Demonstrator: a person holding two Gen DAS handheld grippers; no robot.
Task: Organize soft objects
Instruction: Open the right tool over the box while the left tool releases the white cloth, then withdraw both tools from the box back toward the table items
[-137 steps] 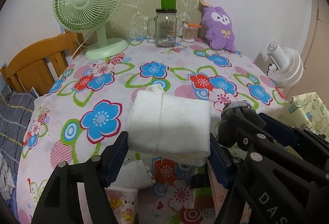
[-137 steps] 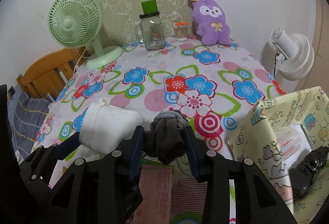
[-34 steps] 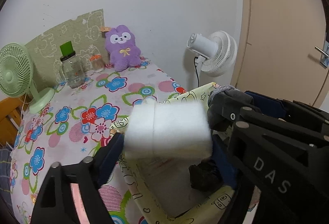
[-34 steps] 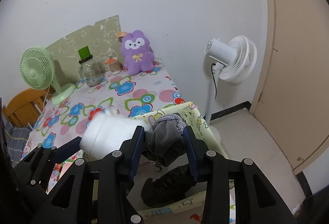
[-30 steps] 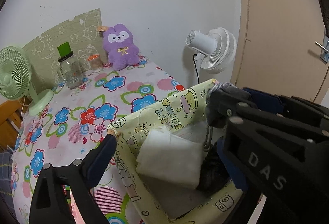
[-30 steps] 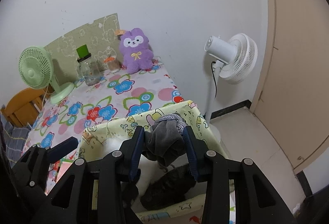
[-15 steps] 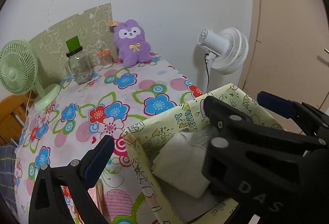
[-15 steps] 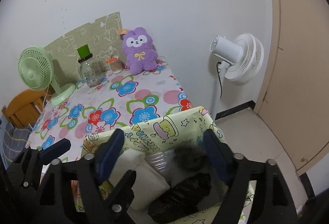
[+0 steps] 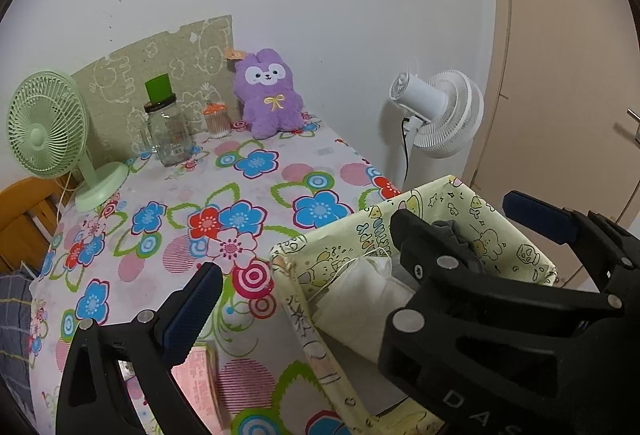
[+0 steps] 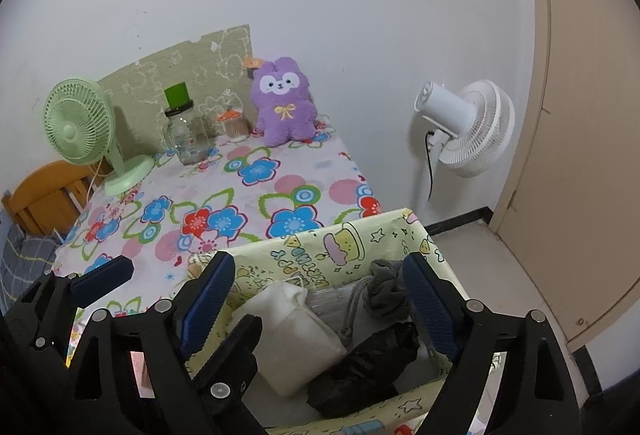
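The right hand-held gripper point(image 10: 316, 299) is seen at the bottom of the right wrist view with its blue-padded jaws spread and still opening; nothing is pressed between them, and through the gap the yellow cartoon-print fabric bin point(image 10: 340, 243) is looked into. Inside the bin, a folded white cloth point(image 10: 288, 331) lies at lower centre, a grey garment with a drawstring point(image 10: 384, 287) is bunched against the far right wall, and a black crumpled item point(image 10: 360, 367) rests in front, touching the white cloth. The left hand-held gripper point(image 9: 304, 255) is released too, its jaws wide apart with nothing gripped; in its own view one blue pad is placed over the flowered tablecloth at lower left, while the other finger crosses the bin at lower right. Farther out, on the floral-covered bench point(image 10: 256, 191), a purple plush rabbit point(image 10: 285, 103) is propped against the wall at upper centre, a glass jar with a green lid point(image 10: 182, 131) stands to its left, and a green desk fan point(image 10: 80, 131) is set at the far left. A white standing fan point(image 10: 468, 127) is seen at right, beside the door.
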